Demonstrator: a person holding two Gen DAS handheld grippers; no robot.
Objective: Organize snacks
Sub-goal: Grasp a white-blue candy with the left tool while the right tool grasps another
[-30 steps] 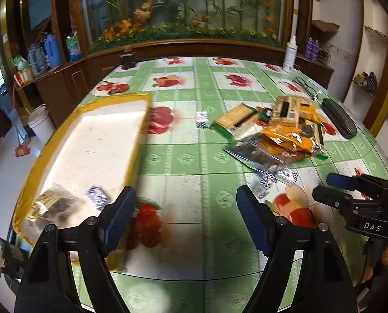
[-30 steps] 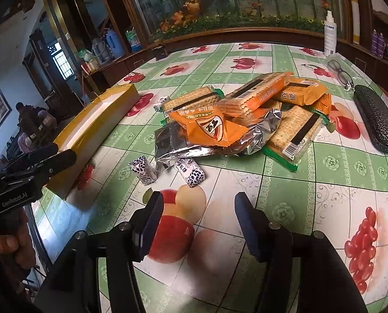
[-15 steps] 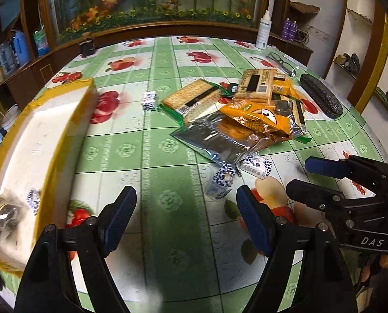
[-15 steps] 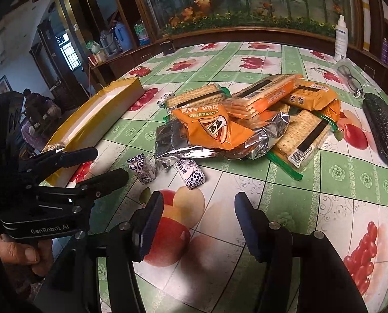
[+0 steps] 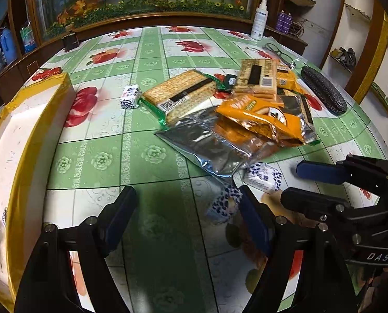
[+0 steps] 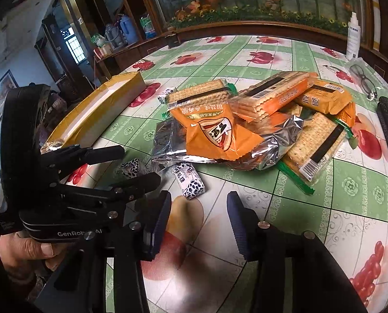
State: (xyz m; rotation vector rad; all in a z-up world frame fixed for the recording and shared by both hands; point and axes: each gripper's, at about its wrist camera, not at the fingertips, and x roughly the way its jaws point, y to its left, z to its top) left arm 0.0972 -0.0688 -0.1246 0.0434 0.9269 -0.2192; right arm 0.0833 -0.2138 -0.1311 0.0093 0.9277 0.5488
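A pile of snacks lies mid-table: an orange bag (image 5: 266, 120) (image 6: 214, 133), a silver foil bag (image 5: 207, 146), cracker packs (image 5: 183, 94) (image 6: 316, 146). Small blue-and-white spotted candies lie in front: one (image 5: 223, 203) (image 6: 131, 168) just inside my open left gripper's (image 5: 186, 208) right finger, one (image 5: 263, 177) (image 6: 190, 181) ahead of my open, empty right gripper (image 6: 199, 215). A third candy (image 5: 130, 96) lies by the crackers. The left gripper also shows in the right wrist view (image 6: 139, 164), its fingers either side of the first candy.
A white box with yellow tape (image 5: 24, 135) (image 6: 100, 109) stands at the table's left and holds a few wrapped snacks at its near end. A black glasses case (image 5: 324, 94), spectacles (image 5: 279, 52) and a white bottle (image 5: 259, 18) are at the far right.
My left gripper swung right from the box and moved in on the spotted candy near the pile. The right gripper crept slightly forward.
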